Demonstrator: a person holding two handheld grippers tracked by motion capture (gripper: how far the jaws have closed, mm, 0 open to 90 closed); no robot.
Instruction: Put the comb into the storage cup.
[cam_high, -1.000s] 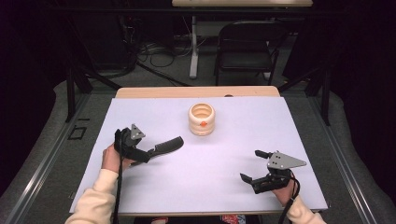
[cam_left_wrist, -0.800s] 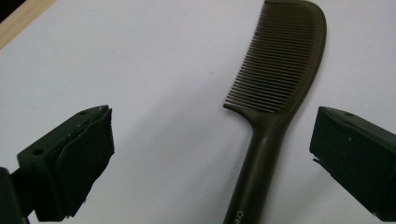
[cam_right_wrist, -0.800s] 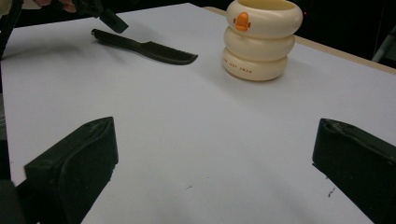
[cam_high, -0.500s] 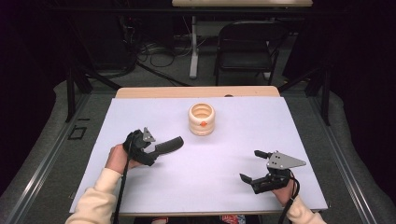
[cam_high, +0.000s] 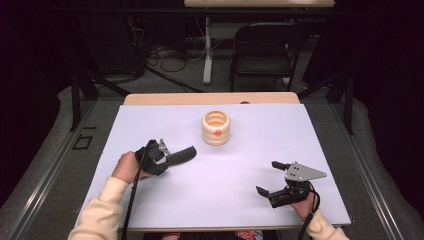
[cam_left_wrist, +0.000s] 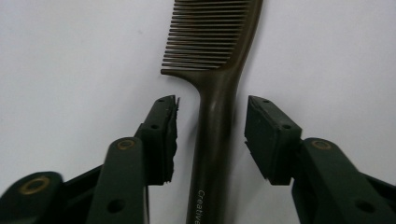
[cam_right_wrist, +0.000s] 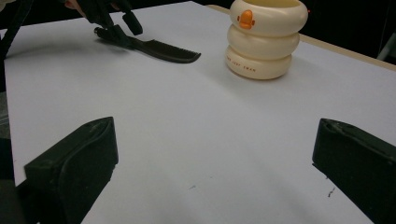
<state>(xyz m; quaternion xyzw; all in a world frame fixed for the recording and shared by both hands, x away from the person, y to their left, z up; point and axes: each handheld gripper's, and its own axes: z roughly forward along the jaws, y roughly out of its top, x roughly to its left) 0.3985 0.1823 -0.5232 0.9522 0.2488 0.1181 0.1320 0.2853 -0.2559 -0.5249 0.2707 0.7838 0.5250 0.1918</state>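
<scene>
Straddling the handle: the left gripper (cam_high: 172, 157) had its jaws set either side of the dark brown plastic comb (cam_high: 182, 154) on the white table cover (cam_high: 300, 135), and the step in hand looked like a grasp not yet closed.

High view, comb: it lay on the left half of the table, its toothed end pointing toward the cream ringed plastic pot with an orange duck bill (cam_high: 215, 128), which stood well apart near the far middle.

High view, right gripper: the right gripper (cam_high: 272, 177) rested low at the near right, jaws spread wide with nothing between them.

Left gripper view, jaws: the left gripper (cam_left_wrist: 210, 140) was open a moderate amount; the comb's handle (cam_left_wrist: 215, 140) ran up between the two pads (cam_left_wrist: 166, 135), touching neither, with a slightly narrower gap on the left.

Left gripper view, advice: closing squarely on the handle below the teeth (cam_left_wrist: 205, 37) would likely serve best; centring first would keep one pad from nudging the comb sideways.

Left gripper view, risk: the handle looked thin and flat on the cover, so the pads probably needed to sit low to catch it.

Right gripper view, scene: between the wide-open jaws of the right gripper (cam_right_wrist: 215, 154), the comb (cam_right_wrist: 166, 50) lay far left with the left gripper (cam_right_wrist: 114, 23) over its handle, and the pot (cam_right_wrist: 264, 39) stood to the right.
</scene>
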